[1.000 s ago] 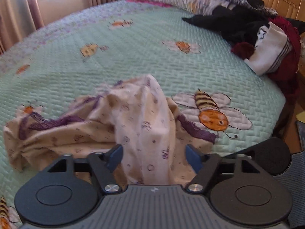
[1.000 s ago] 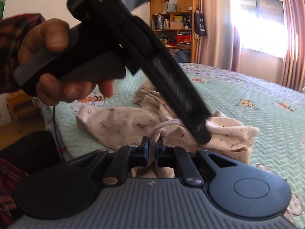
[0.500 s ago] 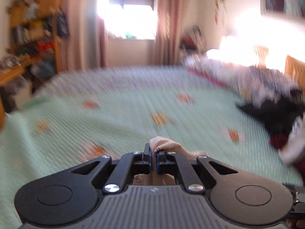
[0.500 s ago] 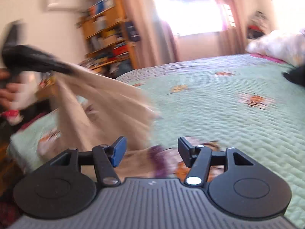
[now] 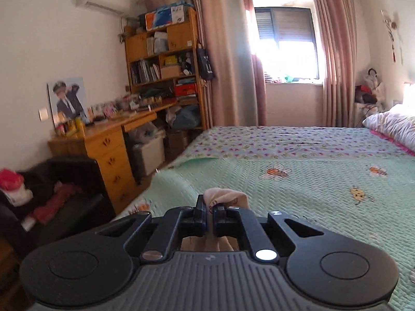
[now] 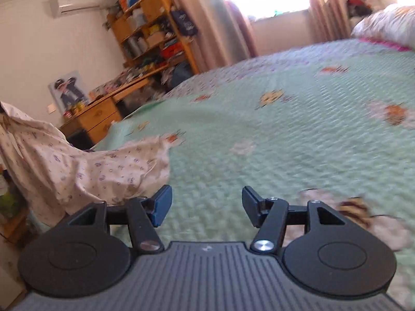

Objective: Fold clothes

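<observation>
The left gripper [image 5: 210, 208] is clamped on a fold of the cream printed garment [image 6: 85, 165], a tuft of which pokes up just past its closed fingers while more cloth hangs below them. Seen from the right wrist, the garment drapes down from the upper left, and its lower part rests near the left edge of the bed [image 6: 298, 134], on the green quilted bedspread with bee patterns. The right gripper [image 6: 206, 203] hovers over the bedspread just beside the cloth, its fingers spread wide and holding nothing. A wooden desk [image 5: 109, 140] and bookshelf [image 5: 166, 59] stand beyond the bed.
</observation>
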Demonstrator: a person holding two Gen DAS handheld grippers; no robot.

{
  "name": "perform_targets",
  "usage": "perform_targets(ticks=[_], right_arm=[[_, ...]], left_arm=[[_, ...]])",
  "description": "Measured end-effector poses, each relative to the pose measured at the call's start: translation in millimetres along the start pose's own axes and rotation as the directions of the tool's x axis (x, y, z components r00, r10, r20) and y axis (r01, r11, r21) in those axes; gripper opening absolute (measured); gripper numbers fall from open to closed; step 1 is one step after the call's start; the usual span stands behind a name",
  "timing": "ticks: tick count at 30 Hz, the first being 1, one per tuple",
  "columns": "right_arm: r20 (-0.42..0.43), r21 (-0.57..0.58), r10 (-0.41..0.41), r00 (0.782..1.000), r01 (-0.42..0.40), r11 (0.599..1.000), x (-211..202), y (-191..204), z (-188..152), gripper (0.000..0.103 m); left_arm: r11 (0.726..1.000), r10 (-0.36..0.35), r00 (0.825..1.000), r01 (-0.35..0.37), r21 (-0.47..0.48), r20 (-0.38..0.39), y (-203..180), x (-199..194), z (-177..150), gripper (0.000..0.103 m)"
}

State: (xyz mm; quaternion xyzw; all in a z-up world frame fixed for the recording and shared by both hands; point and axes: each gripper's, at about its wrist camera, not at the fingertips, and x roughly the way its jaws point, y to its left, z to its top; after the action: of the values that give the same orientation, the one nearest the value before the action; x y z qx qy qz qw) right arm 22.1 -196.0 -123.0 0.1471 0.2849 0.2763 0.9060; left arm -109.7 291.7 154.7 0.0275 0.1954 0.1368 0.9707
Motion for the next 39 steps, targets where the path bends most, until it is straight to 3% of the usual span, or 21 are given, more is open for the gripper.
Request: perform_targets(ticks=[7,13,16,17,18,21,32,36,39], right_arm=[[-0.121,-0.006,0.092,0.988,-0.094,0.996,108,38,45,0.067],[-0.217,0.04,0.159,0.963,-0.154,0.987,205,59,73,0.069],[-0.301,0.092,0.178,0.937,-0.157,0.983,239,67,69,0.068],[-0.331,0.08,0.181,0.926,-0.163,0.983,244,73,63,0.057],[-0.36,0.068,0.183,0.915,-0.17,0.983,249,80,56,0.036],[-0.349,0.035,0.202,0.915,-0.202,0.979,202,76,49,0.013],[-0.238,-0.093,0.288,0.927,-0.317,0.944,-15,48,28,0.015],[-0.279,-0.068,0.103,0.955,-0.127,0.99,-47,19,8,0.019],[-0.155,0.08,0.046,0.987,-0.034,0.996,-67,-10,24,0.023]], left_arm=[[0.996,-0.066,0.997,0.064,-0.063,-0.043,37,-19,-56,0.005],[0.987,-0.119,0.991,0.111,-0.118,-0.061,66,-30,-89,0.006],[0.988,-0.114,0.99,0.104,-0.116,-0.086,71,-24,-101,0.006],[0.988,-0.115,0.989,0.104,-0.116,-0.095,73,-20,-104,0.006],[0.988,-0.117,0.988,0.105,-0.116,-0.103,75,-16,-107,0.007],[0.989,-0.109,0.985,0.094,-0.116,-0.131,76,-2,-113,0.007],[0.992,-0.105,0.987,0.096,-0.079,-0.124,53,6,-112,0.009],[0.989,-0.137,0.983,0.128,-0.078,-0.123,39,9,-112,0.009],[0.987,-0.158,0.981,0.152,-0.06,-0.114,27,7,-111,0.009]])
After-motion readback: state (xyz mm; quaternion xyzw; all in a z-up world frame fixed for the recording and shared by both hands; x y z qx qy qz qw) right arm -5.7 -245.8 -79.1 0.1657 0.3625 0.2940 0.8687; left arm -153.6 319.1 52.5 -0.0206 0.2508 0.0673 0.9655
